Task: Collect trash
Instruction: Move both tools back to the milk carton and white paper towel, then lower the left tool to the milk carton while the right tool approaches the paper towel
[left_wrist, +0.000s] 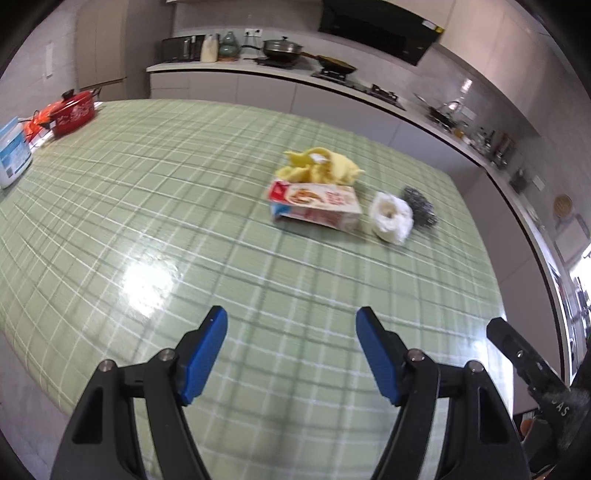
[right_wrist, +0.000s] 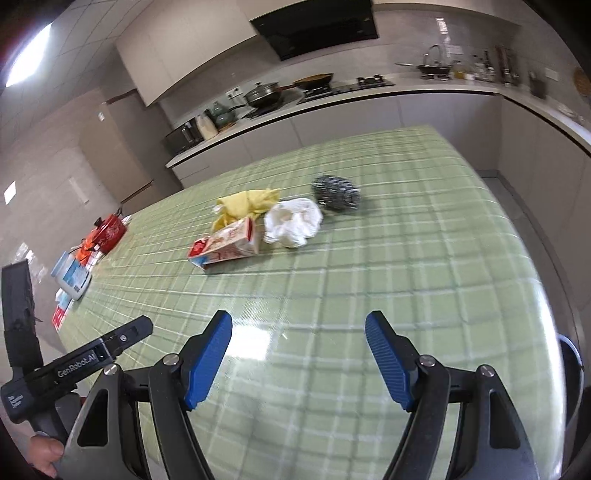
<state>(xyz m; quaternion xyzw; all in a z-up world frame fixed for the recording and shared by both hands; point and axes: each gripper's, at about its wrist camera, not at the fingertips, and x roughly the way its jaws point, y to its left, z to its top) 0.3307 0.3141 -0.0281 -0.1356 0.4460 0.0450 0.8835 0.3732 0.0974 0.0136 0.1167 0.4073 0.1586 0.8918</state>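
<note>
On the green checked table (left_wrist: 147, 184) lies a cluster of trash: a flattened red and white carton (left_wrist: 316, 205) (right_wrist: 225, 248), a crumpled yellow cloth or wrapper (left_wrist: 319, 168) (right_wrist: 247, 205) behind it, a crumpled white tissue (left_wrist: 391, 218) (right_wrist: 293, 221), and a steel wool scourer (left_wrist: 421, 206) (right_wrist: 336, 192). My left gripper (left_wrist: 291, 354) is open and empty, well short of the carton. My right gripper (right_wrist: 299, 362) is open and empty, also short of the cluster. The left gripper's body (right_wrist: 74, 362) shows at the lower left of the right wrist view.
A red pot (left_wrist: 72, 110) (right_wrist: 109, 229) and a white and blue container (left_wrist: 11, 151) (right_wrist: 72, 275) stand at the table's left edge. A kitchen counter (left_wrist: 258, 70) with pans and a stove runs behind. The table's right edge (right_wrist: 554, 295) drops to the floor.
</note>
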